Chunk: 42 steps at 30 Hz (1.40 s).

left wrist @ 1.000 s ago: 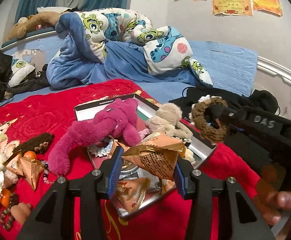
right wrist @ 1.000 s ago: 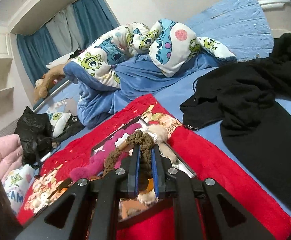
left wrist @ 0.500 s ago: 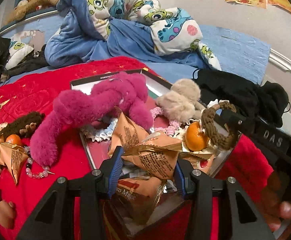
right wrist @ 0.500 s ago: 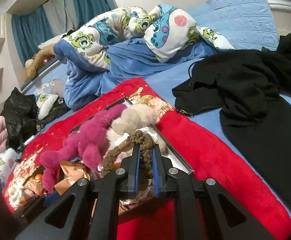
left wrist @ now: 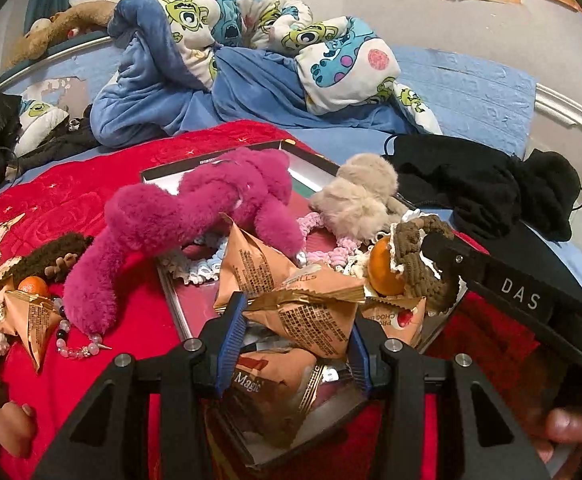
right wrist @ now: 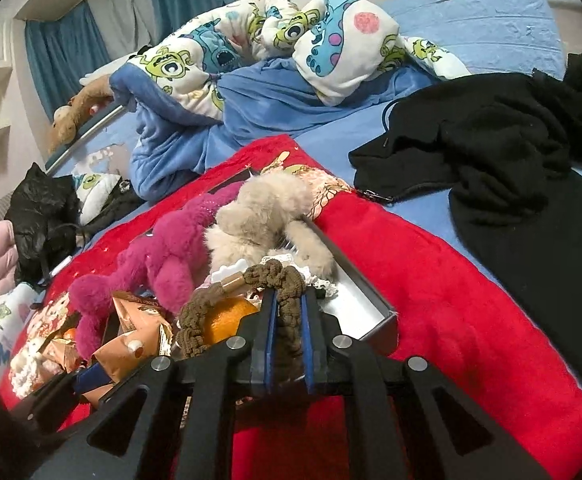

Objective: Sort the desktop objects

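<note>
Sorting is well along, we judge: the tray (left wrist: 159,170) on the red blanket (left wrist: 63,196) is already heaped with a pink plush toy (left wrist: 195,208), a beige plush toy (left wrist: 355,200), snack packets and an orange (left wrist: 385,274), and we are at the point of dropping two more things in. Our left gripper (left wrist: 295,340) hangs low over the near end of the tray, its jaws spread about as wide as the snack packet (left wrist: 311,316) pinched between the blue pads; the packet sits just above others already lying there. Our right gripper (right wrist: 289,328) reaches over the tray's right corner with jaws nearly pressed together, nipping a brown braided hair tie (right wrist: 287,284) whose loop droops against the orange. The next move, as we see it, calls for easing both sets of jaws apart so each thing falls inside the rim, with care that the tie does not hang over the edge. More remains on the blanket to the left: another packet (left wrist: 31,320), a small orange (left wrist: 33,285), a bead string (left wrist: 77,346) and a dark hair tie (left wrist: 51,254).
</note>
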Tool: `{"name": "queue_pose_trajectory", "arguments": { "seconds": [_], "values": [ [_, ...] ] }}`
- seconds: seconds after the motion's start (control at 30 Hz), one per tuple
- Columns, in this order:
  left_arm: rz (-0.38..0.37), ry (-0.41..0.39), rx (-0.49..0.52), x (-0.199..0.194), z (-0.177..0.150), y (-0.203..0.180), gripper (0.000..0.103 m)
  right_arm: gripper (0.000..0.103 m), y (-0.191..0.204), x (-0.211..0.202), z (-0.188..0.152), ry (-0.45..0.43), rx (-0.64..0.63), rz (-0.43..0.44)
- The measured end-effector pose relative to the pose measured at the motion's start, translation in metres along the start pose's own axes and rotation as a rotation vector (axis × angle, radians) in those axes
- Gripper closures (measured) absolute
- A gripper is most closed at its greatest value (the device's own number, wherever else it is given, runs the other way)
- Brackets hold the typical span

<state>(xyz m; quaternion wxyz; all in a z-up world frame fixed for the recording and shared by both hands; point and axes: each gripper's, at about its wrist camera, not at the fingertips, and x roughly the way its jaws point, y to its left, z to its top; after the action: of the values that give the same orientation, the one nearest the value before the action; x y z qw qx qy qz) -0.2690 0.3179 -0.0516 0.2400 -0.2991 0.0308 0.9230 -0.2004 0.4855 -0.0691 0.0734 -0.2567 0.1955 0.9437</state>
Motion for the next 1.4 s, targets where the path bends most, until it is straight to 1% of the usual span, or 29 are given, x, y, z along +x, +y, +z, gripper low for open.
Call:
{"name": "queue_pose_trajectory", "arguments": {
  "seconds": [0.1, 0.2, 0.3, 0.4, 0.47, 0.53, 0.57, 0.6, 0.63, 0.67, 0.7, 0.73, 0.83, 0.9, 1.0, 1.07, 1.1, 1.13, 1.2, 1.23, 1.4],
  "values": [
    [0.005, -0.001, 0.002, -0.001, 0.000, 0.000, 0.055, 0.093, 0.003, -0.001, 0.000, -0.007, -0.012, -0.011],
    [0.018, 0.000, 0.007, -0.001, -0.001, -0.001, 0.055, 0.090, 0.005, -0.002, -0.001, -0.016, -0.023, -0.012],
    [0.051, -0.005, 0.013, -0.002, -0.002, -0.002, 0.055, 0.083, 0.007, -0.006, -0.002, -0.034, -0.032, -0.012],
    [0.049, -0.012, 0.004, -0.004, -0.002, 0.000, 0.055, 0.082, 0.006, -0.008, -0.003, -0.046, -0.030, -0.013],
    [0.049, -0.014, -0.004, -0.004, -0.001, 0.002, 0.055, 0.080, 0.004, -0.010, -0.003, -0.052, -0.024, -0.010],
    [0.049, -0.017, -0.007, -0.005, -0.002, 0.003, 0.054, 0.073, 0.003, -0.012, -0.003, -0.066, -0.019, -0.007],
    [0.049, -0.021, -0.007, -0.005, -0.002, 0.003, 0.052, 0.070, 0.003, -0.013, -0.003, -0.071, -0.018, -0.006],
    [0.049, -0.024, -0.006, -0.006, -0.002, 0.003, 0.045, 0.065, 0.003, -0.015, -0.003, -0.080, -0.018, -0.004],
    [0.050, -0.029, -0.003, -0.008, -0.002, 0.002, 0.028, 0.060, 0.003, -0.017, -0.003, -0.088, -0.018, -0.006],
    [0.043, -0.037, 0.001, -0.009, -0.002, 0.001, 0.013, 0.056, 0.003, -0.018, -0.003, -0.095, -0.020, -0.008],
    [0.034, -0.051, 0.012, -0.012, -0.002, -0.001, 0.005, 0.049, 0.004, -0.020, -0.003, -0.101, -0.022, -0.007],
    [0.047, -0.068, 0.022, -0.015, -0.002, -0.003, 0.000, 0.041, 0.004, -0.021, -0.003, -0.110, -0.026, -0.003],
    [0.043, -0.083, 0.024, -0.019, -0.002, -0.003, 0.000, 0.028, 0.006, -0.025, -0.003, -0.126, -0.034, -0.003],
    [0.038, -0.083, 0.015, -0.020, -0.001, -0.001, 0.000, 0.026, 0.007, -0.026, -0.004, -0.130, -0.035, -0.006],
    [0.034, -0.083, -0.008, -0.021, -0.002, 0.003, 0.000, 0.019, 0.006, -0.028, -0.004, -0.135, -0.030, -0.016],
    [0.033, -0.083, -0.018, -0.021, -0.002, 0.006, 0.000, 0.016, 0.004, -0.028, -0.005, -0.130, -0.015, -0.024],
    [0.034, -0.081, -0.022, -0.020, -0.002, 0.006, 0.000, 0.013, 0.002, -0.029, -0.005, -0.129, -0.007, -0.032],
    [0.037, -0.079, -0.025, -0.020, -0.003, 0.006, 0.000, 0.012, 0.000, -0.030, -0.006, -0.133, 0.006, -0.047],
    [0.041, -0.075, -0.030, -0.019, -0.002, 0.007, 0.000, 0.010, -0.003, -0.031, -0.006, -0.137, 0.020, -0.047],
    [0.043, -0.075, -0.034, -0.019, -0.002, 0.008, 0.000, 0.007, -0.005, -0.033, -0.006, -0.141, 0.030, -0.052],
    [0.043, -0.102, -0.069, -0.028, -0.002, 0.014, 0.000, 0.001, -0.011, -0.038, -0.007, -0.150, 0.064, -0.043]
  ]
}}
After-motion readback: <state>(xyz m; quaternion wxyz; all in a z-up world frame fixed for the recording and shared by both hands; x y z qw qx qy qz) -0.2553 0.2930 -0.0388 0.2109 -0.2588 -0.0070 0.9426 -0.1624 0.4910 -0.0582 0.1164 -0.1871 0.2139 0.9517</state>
